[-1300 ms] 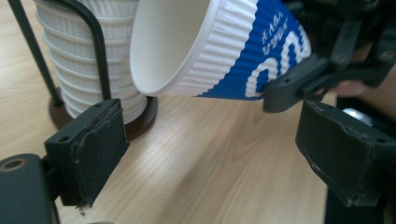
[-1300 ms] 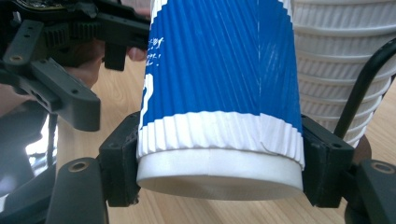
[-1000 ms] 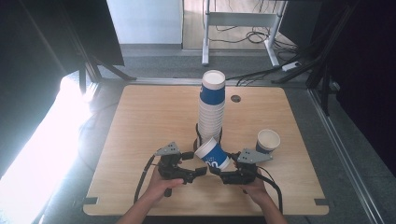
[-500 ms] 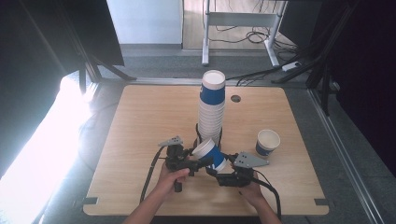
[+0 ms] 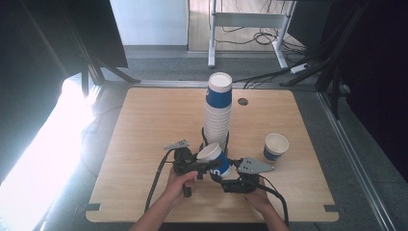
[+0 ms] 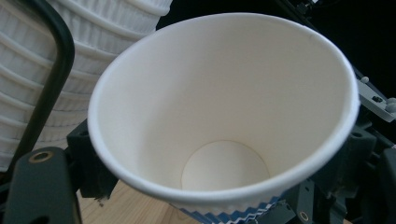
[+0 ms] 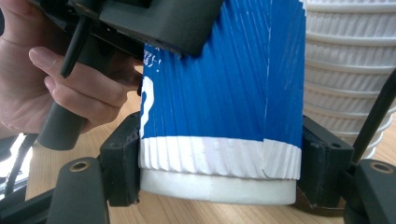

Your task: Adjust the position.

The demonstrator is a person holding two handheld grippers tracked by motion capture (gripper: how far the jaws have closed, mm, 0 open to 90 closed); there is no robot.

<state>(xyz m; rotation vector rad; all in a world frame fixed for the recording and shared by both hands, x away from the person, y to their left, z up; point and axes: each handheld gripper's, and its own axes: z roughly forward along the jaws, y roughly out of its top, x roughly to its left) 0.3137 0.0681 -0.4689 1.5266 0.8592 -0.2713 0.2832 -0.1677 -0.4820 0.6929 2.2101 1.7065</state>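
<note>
1. Right gripper [image 7: 219,186]: its fingers [image 7: 123,163] are clamped on the base of the held cup [image 7: 219,107], one pad on each side of the white band at the bottom.
2. Left gripper [image 5: 199,166]: its fingers [image 6: 91,163] have just been closing at the held cup's rim, with the cup wall between them; whether the pads press on it cannot be told.
3. Held cup, in the high view [image 5: 215,158]: blue and white, ribbed, tilted with its mouth toward the left gripper. It hangs above the bench between the two grippers, just in front of the stack.
4. Hands: the left hand [image 5: 180,180] and right hand [image 5: 252,195] come in from the bench's near edge; a black cable [image 5: 156,180] trails from the left gripper.
5. Stack [image 5: 217,108]: a tall column of nested cups, upright near the bench's middle, its foot ringed by a black wire holder [image 5: 206,139].
6. Lone cup [image 5: 275,147]: upright, mouth up, to the right of the stack and apart from it.
7. Bench [image 5: 144,125]: pale wood with rounded corners; a round dark hole [image 5: 243,102] lies near the far edge.
8. Room: grey floor [image 5: 163,67], a white table frame [image 5: 245,21] with cables beyond the bench, and strong glare [image 5: 43,154] at the left.
</note>
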